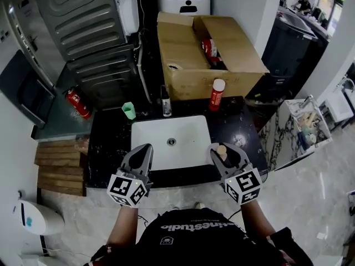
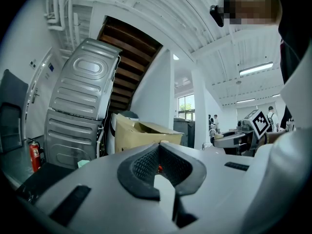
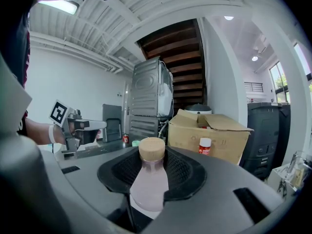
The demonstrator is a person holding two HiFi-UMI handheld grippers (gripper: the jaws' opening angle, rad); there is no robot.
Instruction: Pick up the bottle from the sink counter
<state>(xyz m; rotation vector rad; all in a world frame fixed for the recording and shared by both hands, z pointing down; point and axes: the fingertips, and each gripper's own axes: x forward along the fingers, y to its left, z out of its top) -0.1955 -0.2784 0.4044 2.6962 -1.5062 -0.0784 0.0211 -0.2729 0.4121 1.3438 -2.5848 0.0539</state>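
Right gripper [image 3: 152,165]: jaws partly closed, pads pressed on both sides of the bottle [image 3: 149,186]. The bottle has a pale body and a tan cap [image 3: 152,149] that stands above the pads. It is held upright at the counter [image 1: 247,129] edge, beside the sink [image 1: 183,132]; contact with the counter cannot be told.

Left gripper [image 2: 161,168]: jaws brought together, nothing held, level with the right one across the sink.

Handling: the lift is best made straight up, grip firm and bottle vertical. The red container [image 1: 216,95] ahead is to be left clear.
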